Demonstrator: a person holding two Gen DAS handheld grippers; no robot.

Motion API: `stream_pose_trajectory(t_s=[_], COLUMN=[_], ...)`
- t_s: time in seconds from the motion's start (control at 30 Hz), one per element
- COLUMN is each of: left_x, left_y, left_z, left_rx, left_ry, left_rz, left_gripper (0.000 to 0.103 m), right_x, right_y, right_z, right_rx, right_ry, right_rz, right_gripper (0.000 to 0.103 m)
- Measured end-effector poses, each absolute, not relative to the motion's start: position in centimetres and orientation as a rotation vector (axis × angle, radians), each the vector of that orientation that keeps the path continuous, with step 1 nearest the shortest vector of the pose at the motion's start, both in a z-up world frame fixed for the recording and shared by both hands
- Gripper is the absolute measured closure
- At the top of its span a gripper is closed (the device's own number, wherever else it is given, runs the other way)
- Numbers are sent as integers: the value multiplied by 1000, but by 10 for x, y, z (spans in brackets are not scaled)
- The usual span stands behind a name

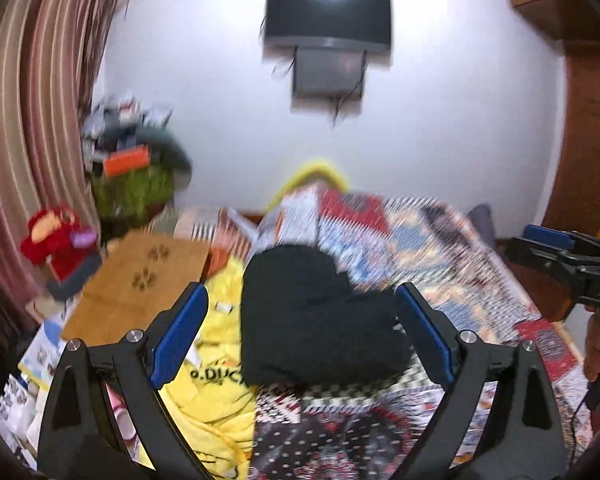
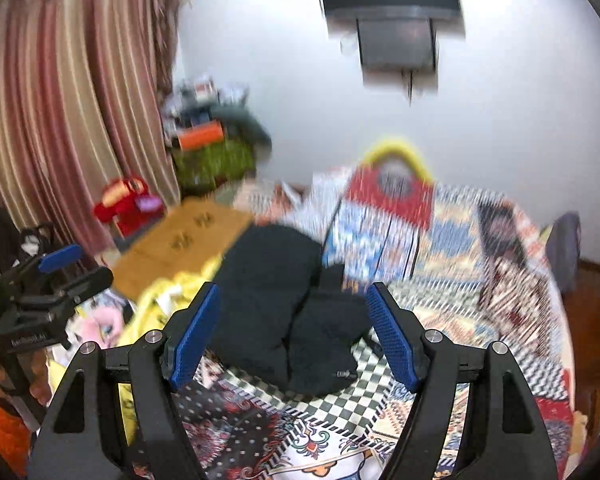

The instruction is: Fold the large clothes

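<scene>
A black garment (image 1: pixel 316 316) lies folded in a compact bundle on the patterned bedspread (image 1: pixel 440 248); it also shows in the right wrist view (image 2: pixel 288 312). My left gripper (image 1: pixel 302 322) is open and empty, held above and in front of the bundle. My right gripper (image 2: pixel 294 320) is open and empty, also hovering short of the bundle. The right gripper shows at the right edge of the left wrist view (image 1: pixel 568 256); the left gripper shows at the left edge of the right wrist view (image 2: pixel 56 280). Both views are motion-blurred.
A yellow garment (image 1: pixel 216 368) lies left of the black bundle. A brown mat with paw prints (image 1: pixel 140 280), a red plush toy (image 1: pixel 56 240) and a cluttered green stand (image 1: pixel 136 184) sit at the left by a striped curtain. A TV (image 1: pixel 328 16) hangs on the wall.
</scene>
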State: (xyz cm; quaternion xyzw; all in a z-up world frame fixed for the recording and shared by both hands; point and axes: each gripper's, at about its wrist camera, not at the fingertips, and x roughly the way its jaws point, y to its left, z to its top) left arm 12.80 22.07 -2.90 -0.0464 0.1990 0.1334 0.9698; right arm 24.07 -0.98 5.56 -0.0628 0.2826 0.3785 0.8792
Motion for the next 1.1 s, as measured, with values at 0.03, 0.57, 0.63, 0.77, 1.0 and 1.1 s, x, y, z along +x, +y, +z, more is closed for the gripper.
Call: stream_pose_trajectory(t_s=[0.03, 0.57, 0.63, 0.77, 1.0, 1.1], left_x=[118, -11, -15, -22, -25, -24], left_y=[213, 128, 126, 120, 116, 115], left_z=[-19, 43, 43, 40, 36, 34], left_rx=[-88, -63, -67, -44, -38, -45], left_ry=[373, 99, 100, 94, 100, 105], left_rz=[265, 275, 279, 311, 319, 310], left_gripper=[8, 7, 4, 1, 0, 0], right_x=[226, 107, 105, 102, 100, 96], right_y=[-18, -68, -69, -71, -70, -71], right_z=[70, 123, 121, 120, 119, 116], right_rx=[-125, -64, -57, -54, -42, -51], right_ry=[545, 221, 213, 201, 197, 200], right_rz=[796, 796, 780, 741, 699, 692], right_gripper=[32, 30, 29, 19, 3, 3])
